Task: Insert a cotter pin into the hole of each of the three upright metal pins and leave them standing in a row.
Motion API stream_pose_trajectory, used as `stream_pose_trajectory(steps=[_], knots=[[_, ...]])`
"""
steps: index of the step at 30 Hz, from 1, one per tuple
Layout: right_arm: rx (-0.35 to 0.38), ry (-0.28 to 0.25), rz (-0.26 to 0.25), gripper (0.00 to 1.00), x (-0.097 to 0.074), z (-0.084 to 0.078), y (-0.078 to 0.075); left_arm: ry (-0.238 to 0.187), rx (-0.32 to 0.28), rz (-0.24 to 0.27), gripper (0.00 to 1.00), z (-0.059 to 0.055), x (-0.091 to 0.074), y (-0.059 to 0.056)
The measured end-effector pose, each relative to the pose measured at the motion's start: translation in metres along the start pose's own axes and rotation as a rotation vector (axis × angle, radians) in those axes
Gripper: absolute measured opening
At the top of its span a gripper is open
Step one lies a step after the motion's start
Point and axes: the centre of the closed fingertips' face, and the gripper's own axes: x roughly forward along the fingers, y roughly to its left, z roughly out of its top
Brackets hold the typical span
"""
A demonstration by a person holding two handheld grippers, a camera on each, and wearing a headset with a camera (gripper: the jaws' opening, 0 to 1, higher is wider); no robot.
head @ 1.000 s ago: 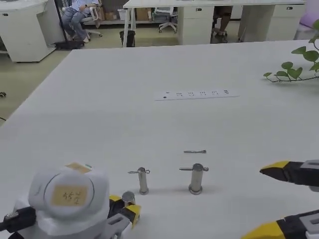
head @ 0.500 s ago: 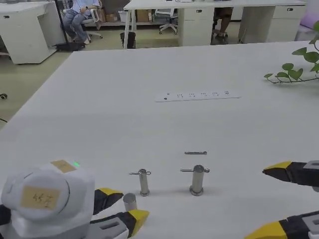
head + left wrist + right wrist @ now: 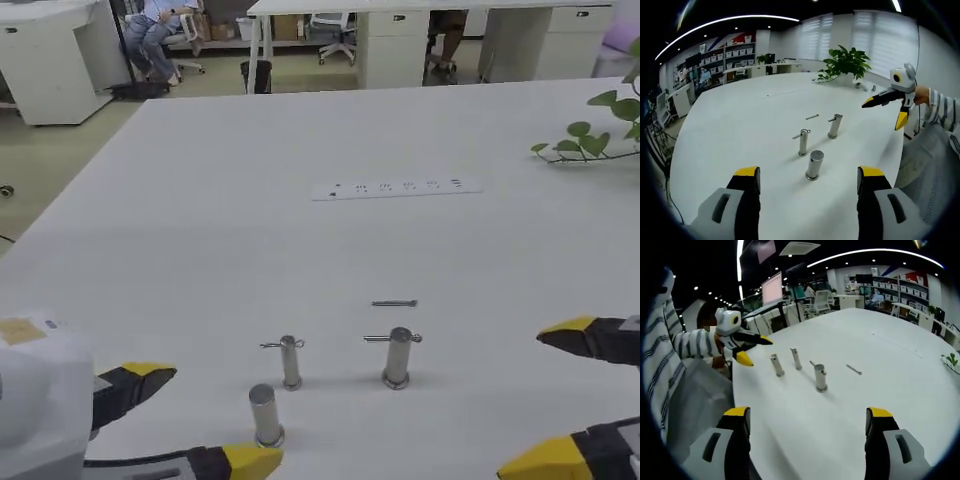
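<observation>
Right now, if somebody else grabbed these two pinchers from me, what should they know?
Left gripper: open, empty, just beside the bare pin.
Right gripper: open, empty, off to the right of the pins.
Done: the thin pin and the thick pin each stand with a cotter pin through the top.
Left: the bare pin stands upright without one. A loose cotter pin lies on the table behind the thick pin. Probably pick it up, push it through, then check the row.
</observation>
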Motion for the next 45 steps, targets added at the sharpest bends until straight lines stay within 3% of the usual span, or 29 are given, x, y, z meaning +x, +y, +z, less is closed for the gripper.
stream_pose_trajectory(steps=[4, 8, 13, 15, 22, 29, 31, 33, 40, 45], knots=[[-0.006, 0.001, -0.002, 0.97, 0.0, 0.002, -0.001, -0.015, -0.033, -0.035, 0.83, 0.0, -0.005, -0.005], [-0.011, 0.006, -0.005, 0.97, -0.001, 0.002, -0.003, -0.013, -0.026, -0.079, 1.0, -0.001, -0.006, -0.012], [-0.014, 0.011, -0.007, 0.97, -0.001, 0.003, -0.004, -0.019, -0.035, -0.112, 0.99, -0.001, -0.006, -0.019], [-0.015, 0.013, -0.007, 0.97, -0.001, 0.003, -0.005, -0.011, -0.008, -0.079, 0.99, -0.004, -0.005, -0.013], [-0.047, 0.03, -0.021, 0.96, -0.002, 0.01, -0.013, -0.002, -0.05, -0.079, 0.99, -0.008, -0.004, -0.011], [-0.1, 0.047, -0.047, 0.94, -0.008, 0.023, -0.028, 0.015, -0.056, -0.076, 0.99, -0.015, -0.005, -0.008], [-0.113, 0.057, -0.051, 0.92, -0.008, 0.025, -0.033, 0.005, -0.052, -0.086, 0.99, -0.015, -0.007, -0.009], [-0.141, 0.073, -0.058, 0.89, -0.009, 0.028, -0.039, -0.033, -0.063, -0.089, 0.99, -0.009, -0.008, -0.009], [-0.197, 0.122, -0.067, 0.84, -0.007, 0.04, -0.056, -0.012, -0.066, -0.109, 0.99, -0.013, -0.008, -0.011], [-0.223, 0.17, -0.037, 0.81, -0.001, 0.042, -0.061, -0.001, -0.087, -0.121, 0.99, -0.02, -0.007, -0.011]])
